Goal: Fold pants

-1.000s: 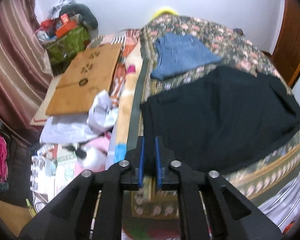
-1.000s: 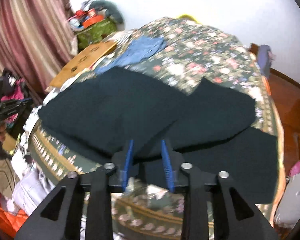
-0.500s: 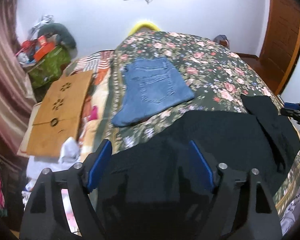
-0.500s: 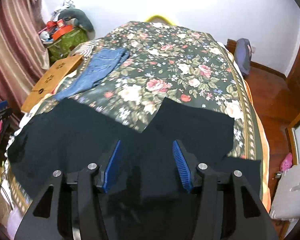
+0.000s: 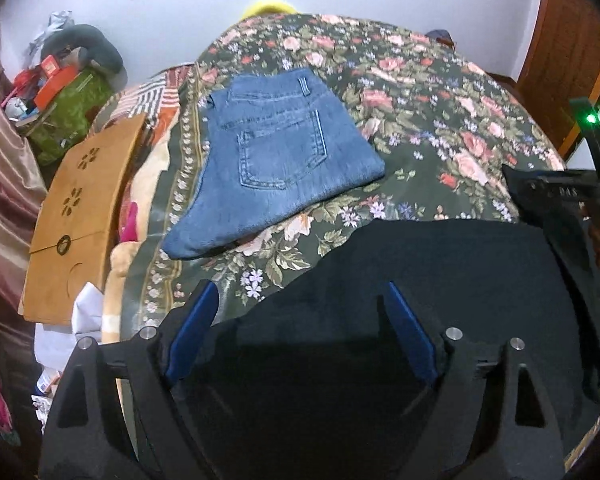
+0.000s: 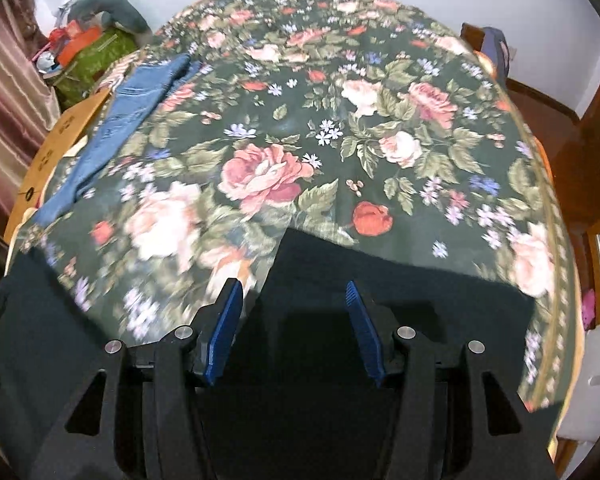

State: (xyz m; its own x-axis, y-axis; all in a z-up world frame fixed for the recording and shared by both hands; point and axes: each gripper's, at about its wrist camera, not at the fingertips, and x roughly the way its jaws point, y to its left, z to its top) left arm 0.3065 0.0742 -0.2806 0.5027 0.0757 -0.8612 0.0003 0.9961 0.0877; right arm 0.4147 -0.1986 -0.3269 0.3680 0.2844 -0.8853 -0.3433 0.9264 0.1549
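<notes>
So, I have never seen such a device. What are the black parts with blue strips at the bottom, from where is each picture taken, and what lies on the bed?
They are two hand-held grippers; a person holds one in each hand. Each carries a camera looking forward along its fingers, so you get one picture per hand. The left gripper and right gripper are both open and hold nothing. On the flowered bedspread lie black pants, spread under both grippers, and folded blue jeans farther back. A brown board lies beside the bed.
</notes>
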